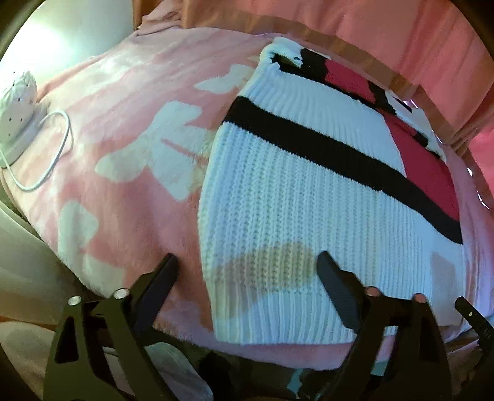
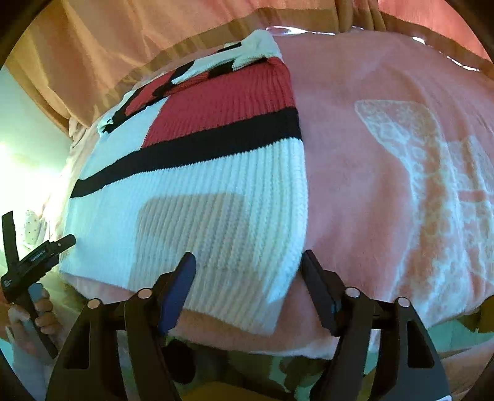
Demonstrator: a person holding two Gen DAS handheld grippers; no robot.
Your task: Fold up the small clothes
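A knit sweater (image 1: 293, 191), white with a black stripe and red panels, lies flat and folded into a long rectangle on a pink blanket (image 1: 129, 123). My left gripper (image 1: 247, 262) is open and empty, above the sweater's near left corner. In the right wrist view the same sweater (image 2: 200, 191) fills the left half, and my right gripper (image 2: 248, 262) is open and empty above its near right corner. The left gripper's body (image 2: 27, 265) shows at the left edge of that view, held by a hand.
The pink blanket (image 2: 386, 154) has white bow patterns and covers a bed. A white round lamp with a cable (image 1: 18, 101) sits at the far left. Pink and tan curtains (image 1: 355, 27) hang behind the bed. The blanket's near edge (image 1: 278, 351) drops off below the grippers.
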